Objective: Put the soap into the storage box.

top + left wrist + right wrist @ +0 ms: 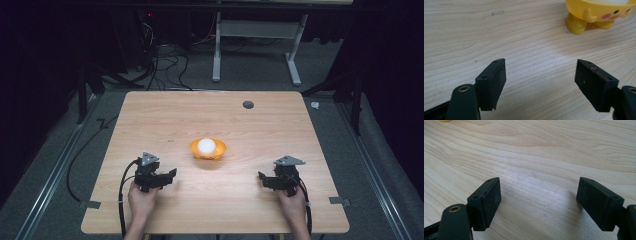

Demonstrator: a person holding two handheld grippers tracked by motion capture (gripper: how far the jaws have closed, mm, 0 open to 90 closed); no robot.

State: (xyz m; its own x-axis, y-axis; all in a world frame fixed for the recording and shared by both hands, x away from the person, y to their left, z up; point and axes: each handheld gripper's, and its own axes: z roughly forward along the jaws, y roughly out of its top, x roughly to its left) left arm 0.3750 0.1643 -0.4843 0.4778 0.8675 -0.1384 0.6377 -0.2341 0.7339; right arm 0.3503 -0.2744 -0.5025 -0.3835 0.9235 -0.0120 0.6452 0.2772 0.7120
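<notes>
Yellow bowl [208, 149] holds a white ball [206, 145] mid-surface; left gripper [167, 176] and right gripper [263, 179] rest near, jaws spread, empty.

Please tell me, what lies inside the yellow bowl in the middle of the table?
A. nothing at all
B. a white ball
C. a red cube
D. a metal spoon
B: in the high view a round white ball sits inside the yellow bowl, and the left gripper view shows a white top above the rim.
</notes>
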